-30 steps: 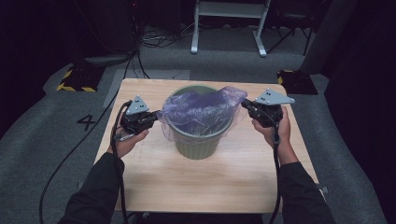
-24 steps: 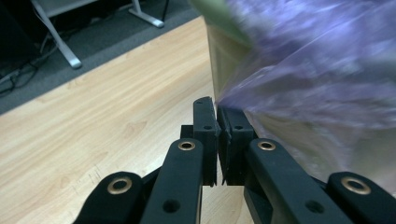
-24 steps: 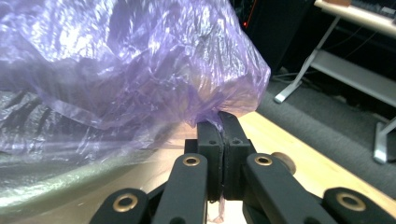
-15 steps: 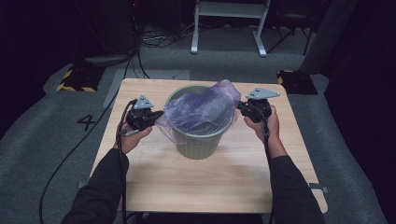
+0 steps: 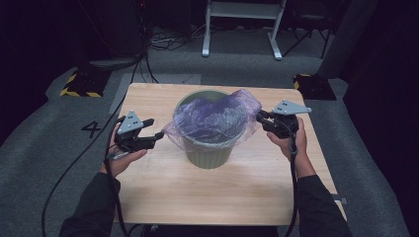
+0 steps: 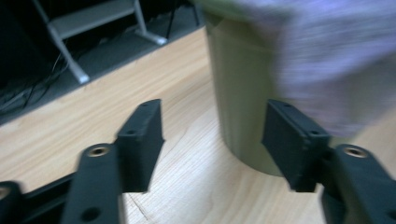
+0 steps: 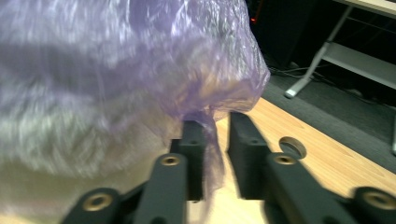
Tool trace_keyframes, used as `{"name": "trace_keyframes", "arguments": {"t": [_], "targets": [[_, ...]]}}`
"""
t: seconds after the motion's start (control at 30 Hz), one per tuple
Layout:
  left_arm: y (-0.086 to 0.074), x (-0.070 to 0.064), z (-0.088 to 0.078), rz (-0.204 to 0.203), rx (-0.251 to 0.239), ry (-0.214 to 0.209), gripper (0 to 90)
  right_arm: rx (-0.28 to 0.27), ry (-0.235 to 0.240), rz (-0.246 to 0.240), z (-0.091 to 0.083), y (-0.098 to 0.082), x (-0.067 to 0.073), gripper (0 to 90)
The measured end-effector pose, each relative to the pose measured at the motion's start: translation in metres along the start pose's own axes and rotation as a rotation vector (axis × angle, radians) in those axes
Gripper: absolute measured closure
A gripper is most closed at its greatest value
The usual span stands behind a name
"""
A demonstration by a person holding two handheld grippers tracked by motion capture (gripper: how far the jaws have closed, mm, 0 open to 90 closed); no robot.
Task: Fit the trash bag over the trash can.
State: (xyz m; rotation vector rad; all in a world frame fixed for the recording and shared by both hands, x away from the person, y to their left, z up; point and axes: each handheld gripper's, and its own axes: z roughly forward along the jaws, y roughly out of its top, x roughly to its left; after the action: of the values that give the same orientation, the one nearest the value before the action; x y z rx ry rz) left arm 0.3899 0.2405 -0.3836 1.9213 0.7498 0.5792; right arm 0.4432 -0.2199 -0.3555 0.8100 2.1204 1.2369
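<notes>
The purple bag [image 5: 217, 118] lies draped over the mouth of the green bin [image 5: 210, 148], which stands at the centre of the bench [image 5: 217, 197], in the middle of the high view; the film bulges above the rim towards the upper right and hangs in a loose skirt down the left of the bin wall. A second ago both grippers pinched the bag's edge at opposite sides of the rim. Now the left gripper [image 5: 157, 134] has drawn away to the left of the frame and its jaws have just been opening: they stand wide with nothing between them, bare bench showing in the gap in the left gripper view. The right gripper [image 5: 260, 118] has moved in closer to the bin and its jaws have likewise just been opening to a narrow gap, a strand of film still hanging between them without being clamped. By this reading the stretching of the bag over the rim is ending and both sides are being let go. Whether the film is seated all round the rim cannot be told: the far side is hidden behind the bulge, the bin's inside is covered, and the left gripper view is blurred.
</notes>
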Motion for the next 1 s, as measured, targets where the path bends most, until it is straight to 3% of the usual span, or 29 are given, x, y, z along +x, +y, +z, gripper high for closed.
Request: {"name": "trace_keyframes", "arguments": {"t": [0.1,0.2,0.3,0.5,0.57,0.67,1.0], "targets": [[0.001,-0.007,-0.015,0.016,-0.029,-0.050,28.1,-0.021,0.006,-0.019,-0.011,-0.001,0.001,51.3],[0.008,-0.019,-0.024,0.050,-0.053,-0.097,22.0,-0.056,0.024,-0.059,-0.023,-0.001,0.005,36.6],[0.019,-0.028,-0.026,0.090,-0.058,-0.099,19.1,-0.079,0.041,-0.108,-0.034,0.001,0.009,28.4],[0.044,-0.027,-0.014,0.110,-0.070,-0.071,21.6,-0.122,0.056,-0.195,-0.057,0.007,0.019,23.5],[0.050,-0.024,-0.008,0.118,-0.056,-0.075,22.1,-0.144,0.063,-0.208,-0.063,0.008,0.021,23.1],[0.056,-0.019,0.002,0.125,-0.027,-0.048,24.3,-0.163,0.076,-0.243,-0.069,0.014,0.024,23.6],[0.064,-0.010,0.021,0.066,-0.039,-0.040,26.0,-0.166,0.163,-0.343,-0.052,0.049,0.051,24.2]]}}
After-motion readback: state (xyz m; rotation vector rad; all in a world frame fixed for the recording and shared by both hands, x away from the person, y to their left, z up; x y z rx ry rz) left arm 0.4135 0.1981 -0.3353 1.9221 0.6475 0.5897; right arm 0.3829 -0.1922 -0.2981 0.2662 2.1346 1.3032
